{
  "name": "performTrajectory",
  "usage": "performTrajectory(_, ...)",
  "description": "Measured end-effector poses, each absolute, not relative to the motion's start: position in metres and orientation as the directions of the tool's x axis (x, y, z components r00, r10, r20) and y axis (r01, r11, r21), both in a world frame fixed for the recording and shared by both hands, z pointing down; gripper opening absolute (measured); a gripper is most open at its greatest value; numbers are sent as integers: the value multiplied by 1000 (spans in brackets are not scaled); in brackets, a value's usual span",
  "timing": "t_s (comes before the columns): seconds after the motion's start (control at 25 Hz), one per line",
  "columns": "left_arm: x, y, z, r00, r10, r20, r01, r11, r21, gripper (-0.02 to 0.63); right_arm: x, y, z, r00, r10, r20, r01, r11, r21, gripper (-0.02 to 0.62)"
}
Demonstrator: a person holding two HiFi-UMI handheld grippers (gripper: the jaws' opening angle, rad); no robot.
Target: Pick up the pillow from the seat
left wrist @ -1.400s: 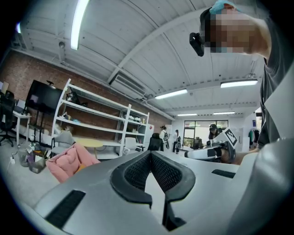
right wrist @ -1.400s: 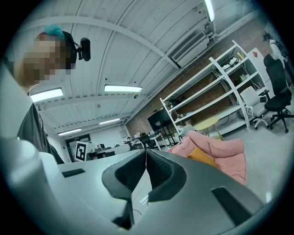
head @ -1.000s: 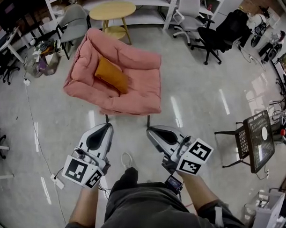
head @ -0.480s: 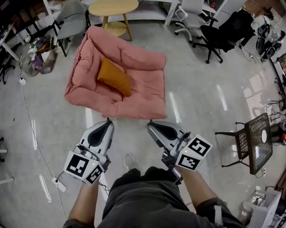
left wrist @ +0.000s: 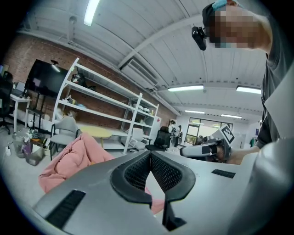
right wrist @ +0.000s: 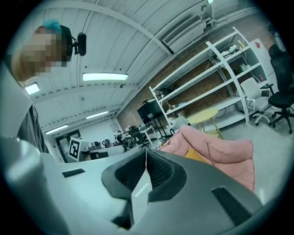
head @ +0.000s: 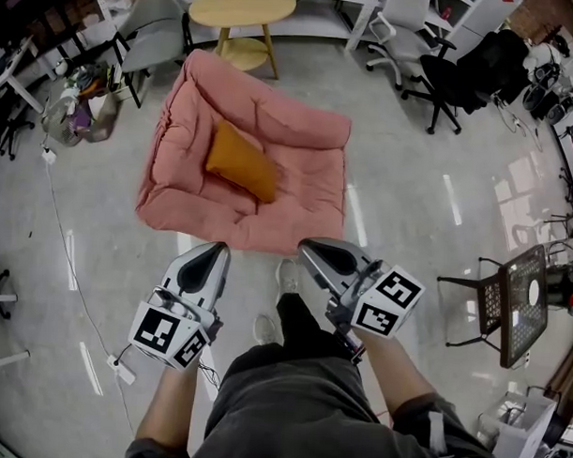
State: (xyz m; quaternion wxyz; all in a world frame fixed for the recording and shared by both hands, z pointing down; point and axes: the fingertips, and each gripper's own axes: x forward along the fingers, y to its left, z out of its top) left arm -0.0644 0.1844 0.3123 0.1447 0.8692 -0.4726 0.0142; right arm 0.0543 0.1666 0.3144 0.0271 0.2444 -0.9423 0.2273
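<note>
a soft orange pillow (head: 242,163) is seen lying on the seat of a big puffy pink cloth chair (head: 302,200). it is placed toward the back edge of the seat, closer to the left side in the head view, and it looks to be leaned a little on the back cushion.

the left gripper (head: 211,254) and the right gripper (head: 314,248) are held low in front of the person, just before the front edge of the chair and well apart from the pillow. the jaws of both are pressed together at the tips, and nothing is held between them.

the step in hand is judged to be the walk up to the chair. the pillow is not yet reached for.

next, a gripper would need to be brought over the front edge of the seat to the pillow. its jaws would have to be opened wide first, as the pillow looks thick and soft. then an edge or corner of the pillow could be pinched and lifted off the seat. care is called for so that the pink cloth of the chair is not pinched too.
</note>
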Motion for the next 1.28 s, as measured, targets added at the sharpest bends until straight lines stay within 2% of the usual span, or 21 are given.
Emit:
performTrajectory(0.16,-77,151,318,538,-825,176,-835,-492,247,12,41,127,329,-876,-438,202,-482,784,-391,15)
performTrajectory(0.48,-89,71,349,484,-840,245,-867,-422,266,12,31,25,374,-893,-393,219,-450,760,-470,15)
performTrajectory(1.0,-104,-53,427,407,-827,389,-907,-317,276,12,-8,-133,483,-927,-228,297,-352,802,-482,18)
performTrajectory(1.04,-105,-60,435,402,-823,401,-910,-309,278,12,-12,-142,495,-929,-208,307,-339,809,-479,38)
performTrajectory(1.12,-109,-74,452,391,-817,424,-914,-291,282,12,-20,-159,519,-930,-166,328,-314,822,-474,134)
performTrajectory(1.28,-117,-96,480,361,-809,464,-925,-250,285,12,-35,-188,568,-933,-84,349,-255,838,-481,182)
